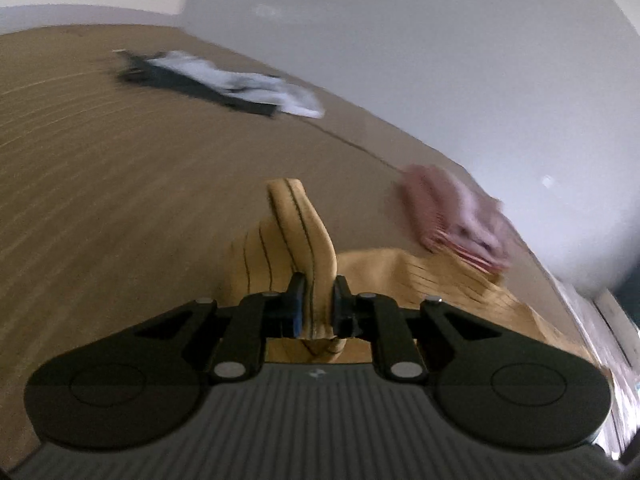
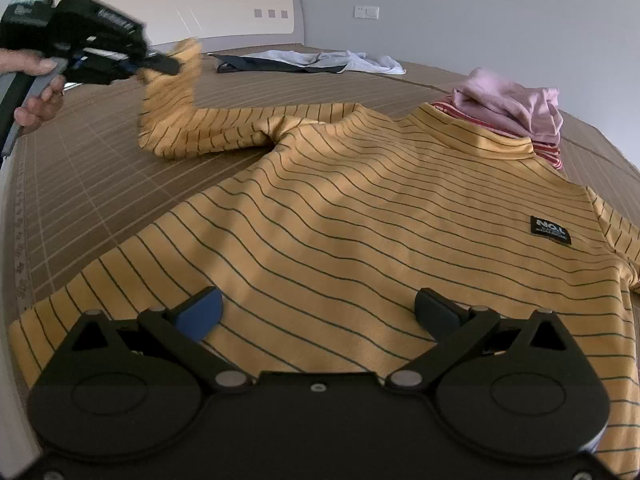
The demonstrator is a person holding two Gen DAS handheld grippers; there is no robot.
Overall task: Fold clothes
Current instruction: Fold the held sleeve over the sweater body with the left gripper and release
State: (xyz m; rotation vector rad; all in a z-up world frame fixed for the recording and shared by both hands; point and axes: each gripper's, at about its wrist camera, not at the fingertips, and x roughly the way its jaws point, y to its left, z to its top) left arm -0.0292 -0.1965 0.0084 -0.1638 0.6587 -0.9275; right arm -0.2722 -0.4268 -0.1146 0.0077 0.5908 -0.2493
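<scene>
A yellow shirt with thin dark stripes (image 2: 360, 216) lies spread on the brown bed mat (image 2: 100, 184), a black label near its right chest. My right gripper (image 2: 318, 312) hovers open over the shirt's lower hem, nothing between its fingers. My left gripper (image 1: 318, 304) is shut on the cuff of the shirt's sleeve (image 1: 296, 236), which sticks up between the pads. From the right wrist view the left gripper (image 2: 170, 66) holds that sleeve (image 2: 176, 120) lifted at the far left, a person's hand (image 2: 36, 92) on its handle.
A pink garment on a red-striped one (image 2: 516, 112) is piled by the shirt's collar; it also shows as a pink pile (image 1: 456, 216). A white and dark garment (image 2: 320, 62) lies at the far side of the bed, near the headboard (image 2: 200, 4).
</scene>
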